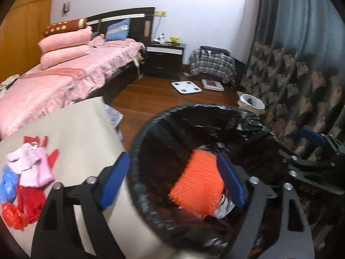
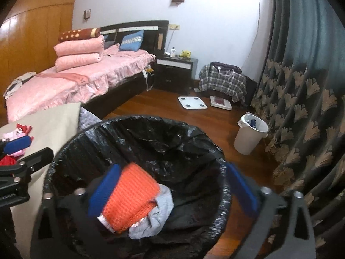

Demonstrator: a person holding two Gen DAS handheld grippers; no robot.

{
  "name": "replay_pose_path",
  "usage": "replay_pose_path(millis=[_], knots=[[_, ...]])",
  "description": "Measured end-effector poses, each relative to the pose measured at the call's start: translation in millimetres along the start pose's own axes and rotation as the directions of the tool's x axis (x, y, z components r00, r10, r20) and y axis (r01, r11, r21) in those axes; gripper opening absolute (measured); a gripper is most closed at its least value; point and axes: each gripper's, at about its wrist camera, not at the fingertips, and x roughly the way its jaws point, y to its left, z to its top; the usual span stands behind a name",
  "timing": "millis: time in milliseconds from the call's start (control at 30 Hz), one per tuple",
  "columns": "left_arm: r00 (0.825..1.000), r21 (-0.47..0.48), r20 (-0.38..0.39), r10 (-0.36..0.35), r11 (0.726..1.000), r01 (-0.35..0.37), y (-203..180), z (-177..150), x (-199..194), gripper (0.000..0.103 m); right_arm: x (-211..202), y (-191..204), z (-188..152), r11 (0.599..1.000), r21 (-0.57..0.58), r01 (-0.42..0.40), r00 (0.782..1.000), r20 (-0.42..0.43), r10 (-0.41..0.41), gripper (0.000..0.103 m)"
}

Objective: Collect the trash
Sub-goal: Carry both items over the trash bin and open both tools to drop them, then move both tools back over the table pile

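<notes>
A bin lined with a black bag (image 1: pixel 151 151) (image 2: pixel 138 125) stands beside a beige table (image 1: pixel 86 129) (image 2: pixel 56 118). Inside it lie an orange mesh piece (image 1: pixel 198 181) (image 2: pixel 131 196) and grey crumpled trash (image 2: pixel 159 215). My left gripper (image 1: pixel 172 183) is open, with its jaws astride the bin's left rim. My right gripper (image 2: pixel 172 194) is open and empty above the bin's mouth. A pile of pink, red and blue plastic wrappers (image 1: pixel 28 177) (image 2: pixel 15 142) lies on the table at the left.
A pink bed (image 1: pixel 64 75) (image 2: pixel 86 79) stands behind the table. A dark nightstand (image 1: pixel 166 58), a white scale (image 1: pixel 186 87) and a plaid bag (image 1: pixel 213 64) lie on the wooden floor. A small white bin (image 2: pixel 250 136) stands by the patterned curtain (image 2: pixel 301 108).
</notes>
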Motion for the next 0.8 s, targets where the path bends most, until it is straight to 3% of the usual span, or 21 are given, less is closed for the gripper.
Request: replay_pose_path(millis=[267, 400, 767, 800], knots=[[0.993, -0.082, 0.014, 0.118, 0.99, -0.116, 59.0, -7.2, -35.5, 0.091, -12.8, 41.0, 9.5, 0.995, -0.01, -0.104, 0.994, 0.016, 0.104, 0.097], [0.979, -0.132, 0.023, 0.202, 0.971, -0.197, 97.9, -15.5, -60.6, 0.092, -18.3, 74.8, 12.2, 0.986, -0.045, -0.16, 0.987, 0.021, 0.161, 0.097], [0.949, -0.206, 0.052, 0.311, 0.933, -0.294, 157.8, -28.1, -105.7, 0.092, -35.4, 152.4, 15.5, 0.955, -0.125, -0.268, 0.962, 0.027, 0.273, 0.097], [0.94, -0.213, 0.057, 0.337, 0.924, -0.319, 168.9, -31.3, -114.2, 0.092, -37.0, 159.6, 15.5, 0.952, -0.13, -0.278, 0.958, 0.027, 0.284, 0.097]])
